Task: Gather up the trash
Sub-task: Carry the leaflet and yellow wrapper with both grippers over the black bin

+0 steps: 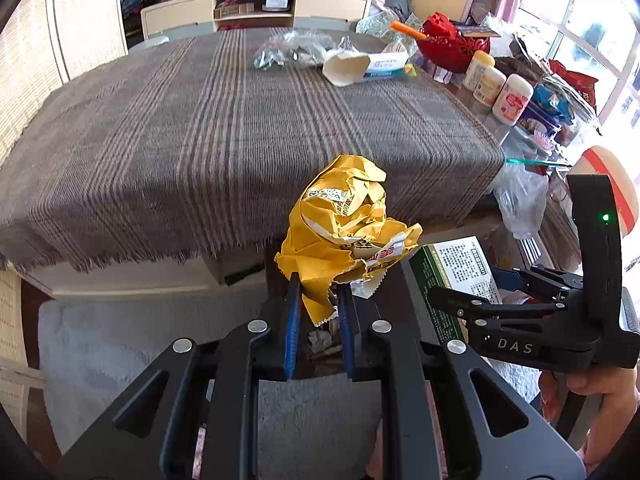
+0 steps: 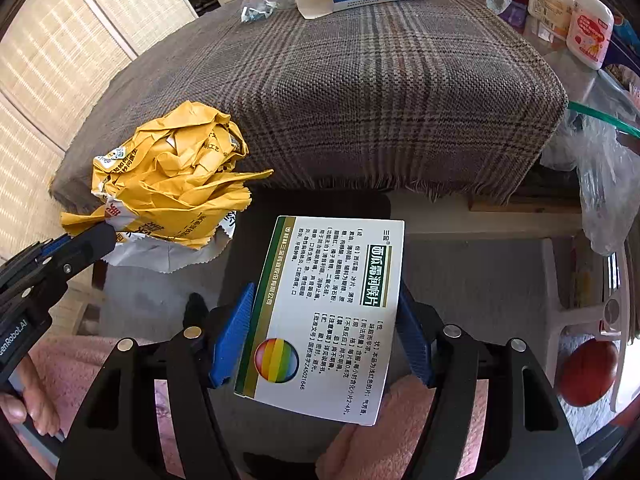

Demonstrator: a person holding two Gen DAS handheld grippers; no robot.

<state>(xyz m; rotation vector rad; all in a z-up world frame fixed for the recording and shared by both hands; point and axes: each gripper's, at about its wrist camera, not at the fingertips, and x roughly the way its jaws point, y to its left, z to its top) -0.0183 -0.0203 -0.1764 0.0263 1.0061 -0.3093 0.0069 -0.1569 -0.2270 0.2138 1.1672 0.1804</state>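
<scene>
Fingers (image 1: 294, 312) of the left gripper (image 1: 318, 300) pinch a crumpled yellow wrapper (image 1: 344, 224); the right gripper (image 2: 324, 332) clamps a medicine box (image 2: 324, 316). At upper frame, an open carton (image 1: 362, 66) and plastic wrap (image 1: 292, 50) remain on the tabletop (image 1: 180, 128), uncollected.

Your left gripper (image 1: 318, 300) is pinched on the crumpled yellow wrapper (image 1: 344, 224), its blue-padded fingers (image 1: 292, 320) close together and pointing forward. Your right gripper (image 2: 326, 332) is clamped across the white medicine box (image 2: 320, 316), blue pads pressed against both long edges. Your two grippers sit side by side, and your right hand (image 1: 592, 396) wraps that gripper's handle.
</scene>
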